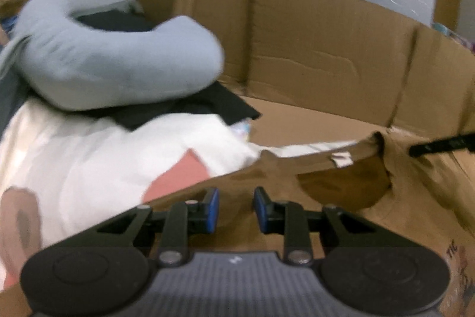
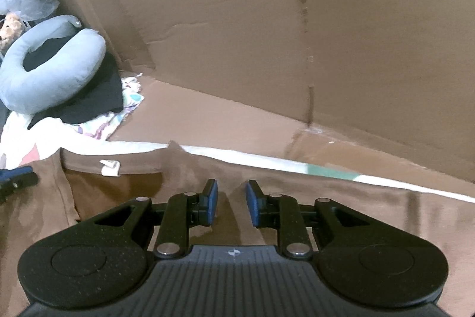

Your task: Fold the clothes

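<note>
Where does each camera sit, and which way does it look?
Left wrist: on the left gripper, looking forward and down over the brown shirt; its own fingers show, gap between them.
Right wrist: on the right gripper, same tilt, facing the cardboard wall; its fingers show.
Shared: the shirt's collar label, grey neck pillow, and each view catches the other gripper at its edge.

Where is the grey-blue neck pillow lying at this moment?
The neck pillow lies at the far left of both views, on a black cloth, beside the cardboard wall.
</note>
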A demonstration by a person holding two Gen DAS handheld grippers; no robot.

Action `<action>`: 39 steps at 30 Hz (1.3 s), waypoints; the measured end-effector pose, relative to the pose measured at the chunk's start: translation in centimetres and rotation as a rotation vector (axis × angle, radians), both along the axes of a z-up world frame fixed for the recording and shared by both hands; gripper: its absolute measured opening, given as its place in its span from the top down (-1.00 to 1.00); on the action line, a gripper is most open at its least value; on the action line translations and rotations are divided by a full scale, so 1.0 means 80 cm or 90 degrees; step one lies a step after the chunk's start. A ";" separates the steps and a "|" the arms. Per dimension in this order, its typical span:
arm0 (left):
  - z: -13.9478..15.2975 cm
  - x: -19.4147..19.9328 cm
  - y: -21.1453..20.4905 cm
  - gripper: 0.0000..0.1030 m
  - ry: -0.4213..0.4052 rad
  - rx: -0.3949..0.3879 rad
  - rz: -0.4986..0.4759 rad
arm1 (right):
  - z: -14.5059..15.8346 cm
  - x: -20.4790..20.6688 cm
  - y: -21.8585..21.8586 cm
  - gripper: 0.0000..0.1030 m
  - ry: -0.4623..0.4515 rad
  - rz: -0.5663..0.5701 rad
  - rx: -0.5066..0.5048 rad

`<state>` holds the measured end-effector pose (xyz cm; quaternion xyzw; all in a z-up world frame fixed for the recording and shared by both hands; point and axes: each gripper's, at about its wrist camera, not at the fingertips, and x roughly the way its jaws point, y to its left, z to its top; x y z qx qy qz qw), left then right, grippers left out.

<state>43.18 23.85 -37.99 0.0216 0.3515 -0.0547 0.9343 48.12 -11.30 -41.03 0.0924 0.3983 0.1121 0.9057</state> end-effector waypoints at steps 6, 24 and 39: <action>-0.010 0.027 -0.008 0.56 0.007 -0.007 -0.015 | -0.008 0.024 0.026 0.47 0.003 0.007 -0.003; 0.017 0.038 0.008 0.68 -0.025 -0.061 0.010 | 0.010 0.029 0.027 0.46 -0.032 0.009 0.013; 0.042 -0.037 0.060 0.71 0.003 -0.056 0.115 | 0.027 -0.017 -0.046 0.44 -0.031 -0.043 -0.051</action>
